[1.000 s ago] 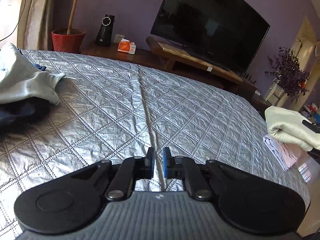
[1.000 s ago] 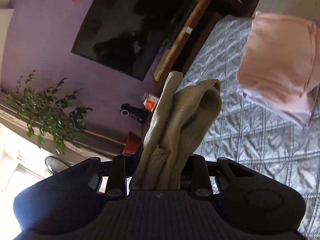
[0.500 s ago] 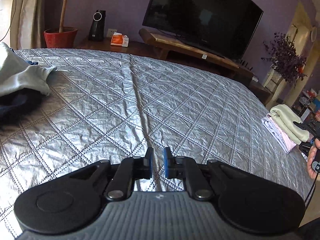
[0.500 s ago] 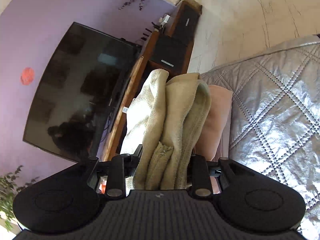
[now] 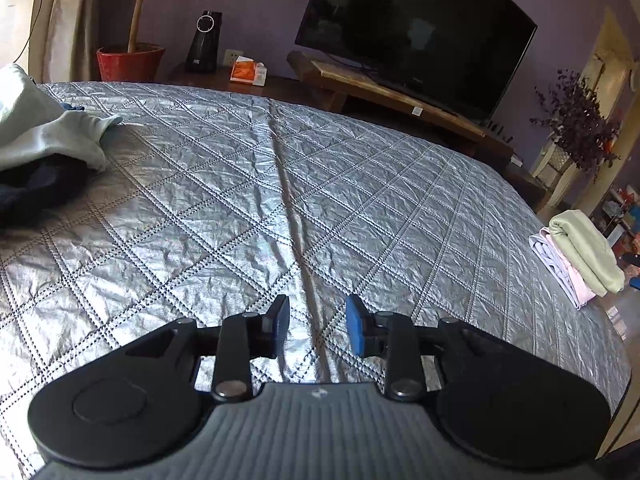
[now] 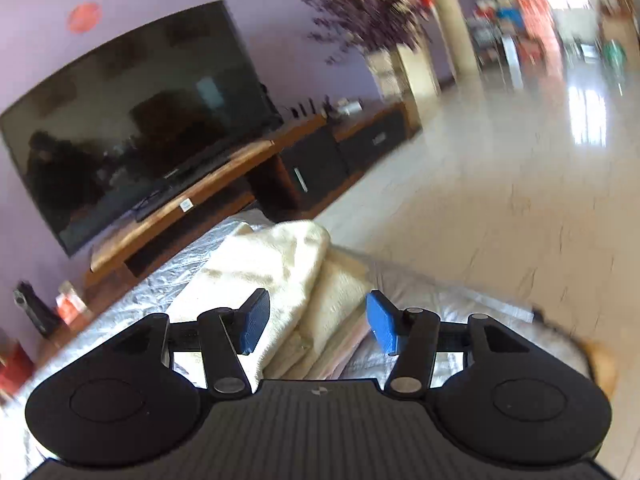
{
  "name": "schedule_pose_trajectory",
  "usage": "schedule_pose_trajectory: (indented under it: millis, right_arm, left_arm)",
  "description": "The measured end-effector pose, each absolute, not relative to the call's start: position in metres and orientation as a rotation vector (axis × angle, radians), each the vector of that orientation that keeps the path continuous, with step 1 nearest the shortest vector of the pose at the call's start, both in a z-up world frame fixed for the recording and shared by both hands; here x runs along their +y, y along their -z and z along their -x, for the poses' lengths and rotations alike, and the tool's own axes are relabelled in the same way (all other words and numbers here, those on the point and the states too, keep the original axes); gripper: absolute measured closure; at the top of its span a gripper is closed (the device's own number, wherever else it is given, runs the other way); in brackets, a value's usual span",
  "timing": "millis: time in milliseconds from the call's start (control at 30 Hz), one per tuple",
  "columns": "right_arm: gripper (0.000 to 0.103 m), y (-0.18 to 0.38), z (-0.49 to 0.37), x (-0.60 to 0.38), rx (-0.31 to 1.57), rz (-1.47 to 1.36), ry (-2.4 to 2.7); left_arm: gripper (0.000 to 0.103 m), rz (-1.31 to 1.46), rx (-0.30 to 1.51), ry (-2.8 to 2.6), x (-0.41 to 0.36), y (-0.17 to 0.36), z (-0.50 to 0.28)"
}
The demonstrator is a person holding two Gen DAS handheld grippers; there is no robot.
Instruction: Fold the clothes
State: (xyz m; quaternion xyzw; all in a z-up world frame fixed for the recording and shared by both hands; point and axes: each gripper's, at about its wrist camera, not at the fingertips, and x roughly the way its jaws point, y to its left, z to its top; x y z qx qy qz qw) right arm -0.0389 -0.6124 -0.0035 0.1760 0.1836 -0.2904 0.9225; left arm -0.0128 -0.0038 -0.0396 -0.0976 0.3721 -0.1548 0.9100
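The right gripper (image 6: 314, 320) stands wide, its blue pads (image 6: 382, 322) apart from the folded cream garment (image 6: 280, 272) that lies just ahead of and partly between them. Its jaws have just been opening, and the cloth now rests on the small stack at the edge of the quilted silver bedspread (image 6: 160, 288), no longer pinched. In the left wrist view that same stack (image 5: 580, 256) sits far off to the right, at the bed's corner.

The left gripper (image 5: 318, 324) hangs over bare bedspread (image 5: 240, 184) with nothing between its pads; its jaws have just been opening too, to a moderate gap.

What the next move likely turns on is the unfolded pile — a pale grey-green garment (image 5: 44, 136) draped over something dark navy (image 5: 36, 196). It lies ahead and well to the left of the left gripper, its loose edge trailing towards the bed's middle. The left hand is clearly the nearer one — the right, at the opposite corner, would have to cross the whole bed.
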Motion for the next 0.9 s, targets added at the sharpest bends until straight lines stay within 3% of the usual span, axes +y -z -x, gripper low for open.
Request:
schedule_pose_trajectory:
  millis: [33, 67, 100, 167, 233, 300, 400, 600, 733, 900]
  right_arm:
    - [0.037, -0.002, 0.033, -0.604, 0.388, -0.274, 0.577]
    - [0.023, -0.002, 0.02, -0.602, 0.453, -0.234, 0.56]
    - [0.017, 0.001, 0.005, -0.603, 0.535, -0.206, 0.544]
    - [0.026, 0.009, -0.02, -0.607, 0.672, -0.188, 0.517]
    - [0.026, 0.013, -0.023, -0.613, 0.698, -0.233, 0.534]
    - [0.03, 0.006, -0.016, -0.609, 0.681, -0.238, 0.559]
    - [0.029, -0.012, 0.01, -0.588, 0.656, -0.181, 0.53]
    - [0.017, -0.039, 0.09, -0.528, 0.663, -0.24, 0.611]
    - [0.018, -0.046, 0.146, -0.499, 0.75, -0.373, 0.607]
    - [0.018, -0.062, 0.196, -0.456, 0.805, -0.308, 0.587]
  left_arm:
    - [0.066, 0.201, 0.773, 0.316, -0.004, 0.039, 0.013]
    - [0.059, 0.201, 0.779, 0.311, -0.004, 0.039, 0.013]
    - [0.054, 0.201, 0.786, 0.306, -0.005, 0.039, 0.013]
    - [0.049, 0.203, 0.79, 0.301, -0.005, 0.036, 0.014]
    - [0.044, 0.2, 0.788, 0.3, -0.006, 0.032, 0.016]
    - [0.031, 0.195, 0.791, 0.306, -0.008, 0.028, 0.022]
    - [0.019, 0.177, 0.794, 0.322, -0.014, 0.02, 0.035]
    - [0.013, 0.141, 0.888, 0.345, -0.041, 0.002, 0.074]
    - [0.002, 0.165, 0.864, 0.421, -0.055, -0.024, 0.118]
    - [0.001, 0.105, 0.853, 0.509, -0.086, -0.06, 0.173]
